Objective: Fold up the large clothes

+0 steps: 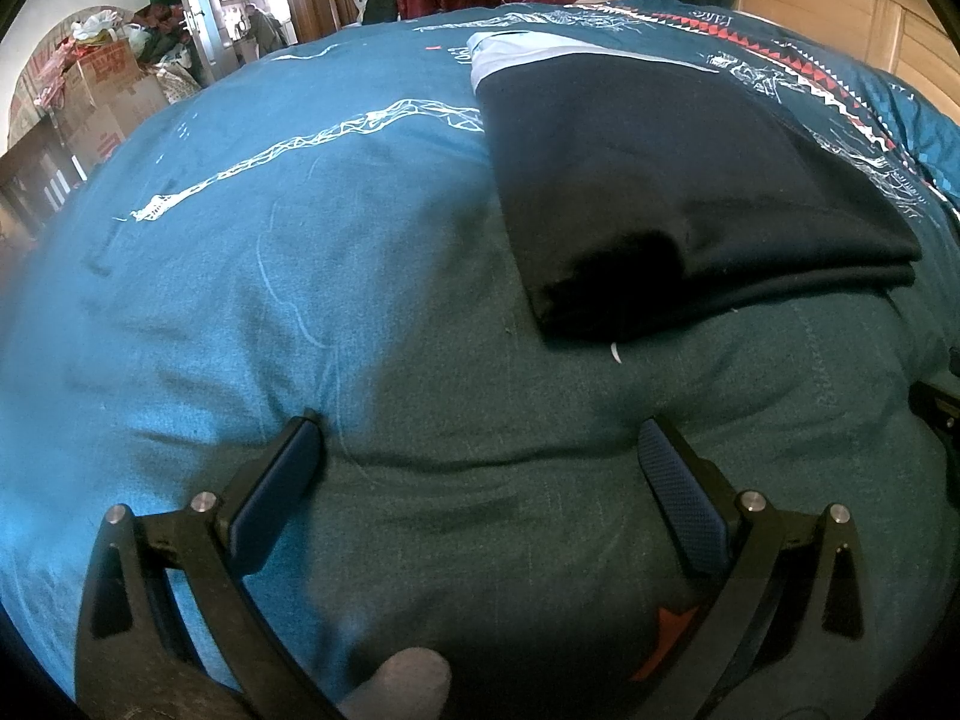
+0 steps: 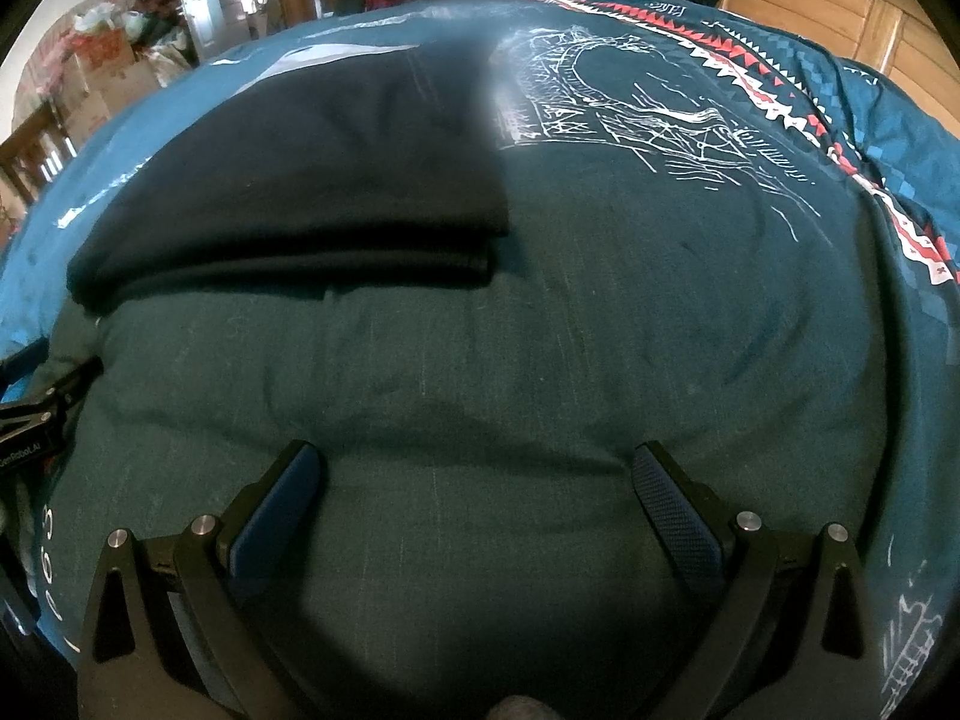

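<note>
On inspection, I found the black garment (image 1: pixel 690 204) lying folded into a compact stack on the teal bedspread (image 1: pixel 252 276), its layered edges facing the grippers and a pale grey panel (image 1: pixel 516 57) showing at its far end. In the right wrist view the same garment (image 2: pixel 300 180) sat ahead and to the left, its doubled hem visible along the near edge. I held the left gripper (image 1: pixel 480 480) with its fingers spread wide, nothing between the pads, poised low over bare bedspread short of the stack. The right gripper (image 2: pixel 477 498) stood likewise, fingers wide apart and empty, over the bedspread (image 2: pixel 600 312). I judged both were kept clear of the cloth so as not to disturb the finished fold; the task appeared at or near completion. A cardboard box (image 1: pixel 102 90) and wooden cabinets (image 1: pixel 840 6) stood well apart beyond the bed.
</note>
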